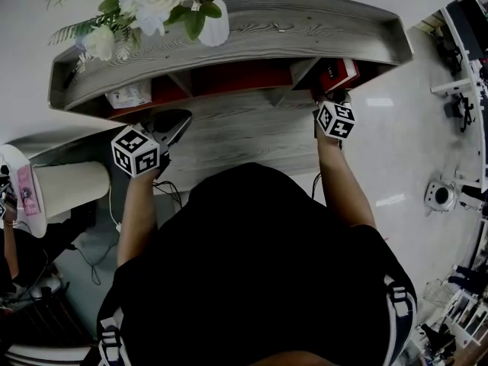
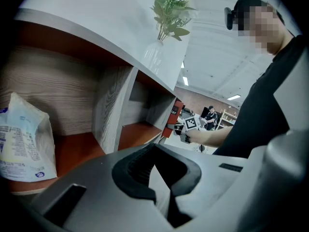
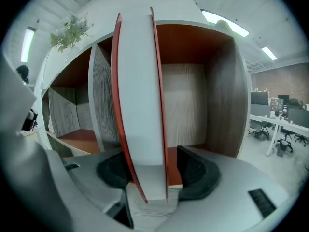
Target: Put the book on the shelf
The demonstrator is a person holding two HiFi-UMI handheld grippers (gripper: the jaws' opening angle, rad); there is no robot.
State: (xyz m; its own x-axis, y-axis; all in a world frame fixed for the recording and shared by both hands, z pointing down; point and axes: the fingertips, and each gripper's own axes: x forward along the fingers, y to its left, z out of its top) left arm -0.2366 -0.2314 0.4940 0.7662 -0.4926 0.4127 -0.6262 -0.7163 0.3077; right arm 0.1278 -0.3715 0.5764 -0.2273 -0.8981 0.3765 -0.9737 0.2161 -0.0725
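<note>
Book [image 3: 140, 105], red covers, stands upright at frame centre of the right gripper view, in the end compartment of the shelf [image 3: 212, 105]. In the head view only a red corner shows at upper right, under the top board. It looks set down where the task wants it.

Right gripper [image 3: 155, 169]: fingers spread, 1 either side of the book. The right-hand pad stands clear of the cover. The left-hand pad sits partly behind the other cover, so contact there is uncertain. My reading: a loose bracket to keep the book from tipping.

Left gripper [image 2: 157, 151]: fingertips pressed together on nothing, parked low at frame left of the head view, apart from the work.

Unclear: the book's foot, its spine and any title. A pale packet [image 2: 24, 144] lies in the far-left compartment, print unreadable.
</note>
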